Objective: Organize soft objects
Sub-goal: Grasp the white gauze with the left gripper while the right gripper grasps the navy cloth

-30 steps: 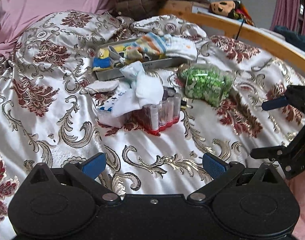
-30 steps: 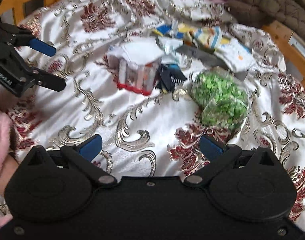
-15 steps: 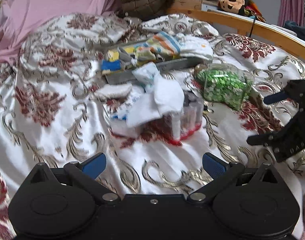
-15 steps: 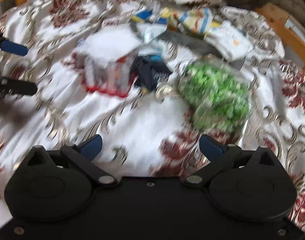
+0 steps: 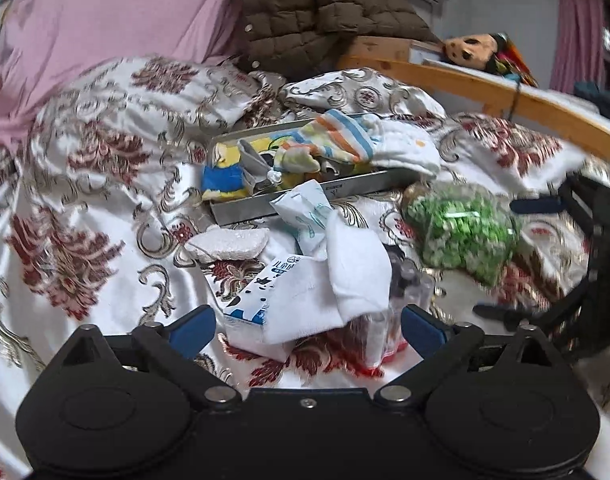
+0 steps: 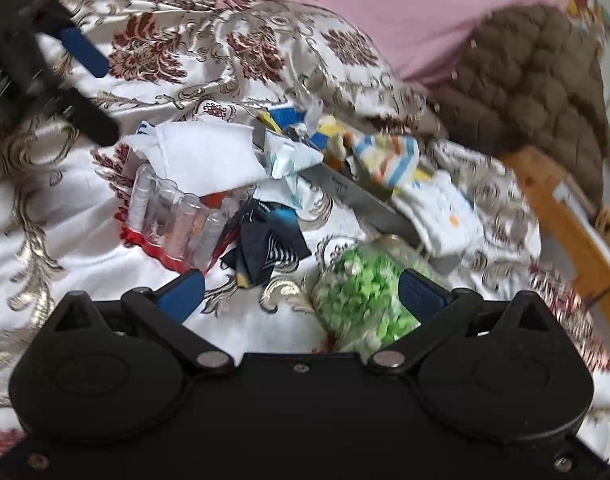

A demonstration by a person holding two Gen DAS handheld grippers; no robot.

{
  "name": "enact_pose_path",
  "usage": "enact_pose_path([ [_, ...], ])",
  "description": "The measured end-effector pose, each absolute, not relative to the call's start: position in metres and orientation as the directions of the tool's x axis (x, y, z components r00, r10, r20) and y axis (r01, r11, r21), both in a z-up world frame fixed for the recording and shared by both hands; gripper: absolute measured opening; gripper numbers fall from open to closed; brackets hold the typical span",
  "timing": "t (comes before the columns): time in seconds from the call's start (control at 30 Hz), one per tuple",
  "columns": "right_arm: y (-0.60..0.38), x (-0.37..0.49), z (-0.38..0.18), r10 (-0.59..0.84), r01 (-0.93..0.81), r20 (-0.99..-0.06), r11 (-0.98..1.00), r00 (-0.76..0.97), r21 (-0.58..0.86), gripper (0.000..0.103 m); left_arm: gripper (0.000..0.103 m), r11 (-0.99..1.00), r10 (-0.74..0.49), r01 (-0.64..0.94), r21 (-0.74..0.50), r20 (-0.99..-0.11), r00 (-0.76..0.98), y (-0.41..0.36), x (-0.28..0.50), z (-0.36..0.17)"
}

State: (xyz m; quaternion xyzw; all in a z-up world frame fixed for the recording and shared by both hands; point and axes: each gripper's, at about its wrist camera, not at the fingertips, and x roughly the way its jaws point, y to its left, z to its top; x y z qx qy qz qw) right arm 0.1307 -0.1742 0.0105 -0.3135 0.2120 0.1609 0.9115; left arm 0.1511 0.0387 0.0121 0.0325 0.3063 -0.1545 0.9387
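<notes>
A heap of soft things lies on the patterned bedspread. A white sock (image 5: 353, 264) drapes over a small carton (image 5: 273, 288) and a rack of clear tubes (image 6: 173, 220). My left gripper (image 5: 307, 330) is open just short of that sock, touching nothing. A dark sock (image 6: 269, 248) lies crumpled beside the rack. My right gripper (image 6: 301, 292) is open and low over the bed, its right finger close to a clear bag of green pieces (image 6: 365, 292). A metal tray (image 5: 317, 196) behind holds a striped sock (image 5: 337, 140) and other small cloths.
A white pad (image 5: 229, 242) and a pale printed packet (image 5: 305, 212) lie in front of the tray. A pink sheet (image 5: 105, 20) and a brown quilted jacket (image 5: 325, 12) are at the head. The wooden bed rail (image 5: 505, 100) runs along the right.
Both grippers have moved forward toward the heap, the left up to the white sock, the right up to the green bag. Both stay open and nothing has been taken.
</notes>
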Motion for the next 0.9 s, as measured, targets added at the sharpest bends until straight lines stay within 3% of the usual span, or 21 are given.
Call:
enact_pose_path([
  [0.33,-0.167,0.156,-0.008,0.168,-0.442,-0.492,0.732,0.855,-0.518,0.082,0.087,0.941,-0.334,0.292,-0.168,-0.582,0.741,0.039,0.186,0.007],
  [0.67,-0.157,0.181,-0.03,0.196,-0.495,-0.522,0.688,0.83,-0.53,0.054,0.05,0.918,-0.395,0.266,-0.293,-0.646,0.653,0.038,0.218,0.0],
  [0.83,-0.155,0.194,-0.039,0.194,-0.504,-0.54,0.693,0.819,-0.515,0.036,0.043,0.9,-0.434,0.248,-0.36,-0.67,0.603,0.04,0.227,-0.007],
  [0.9,-0.153,0.196,-0.041,0.192,-0.507,-0.547,0.694,0.815,-0.511,0.034,0.039,0.889,-0.451,0.224,-0.4,-0.673,0.587,0.045,0.231,-0.011],
])
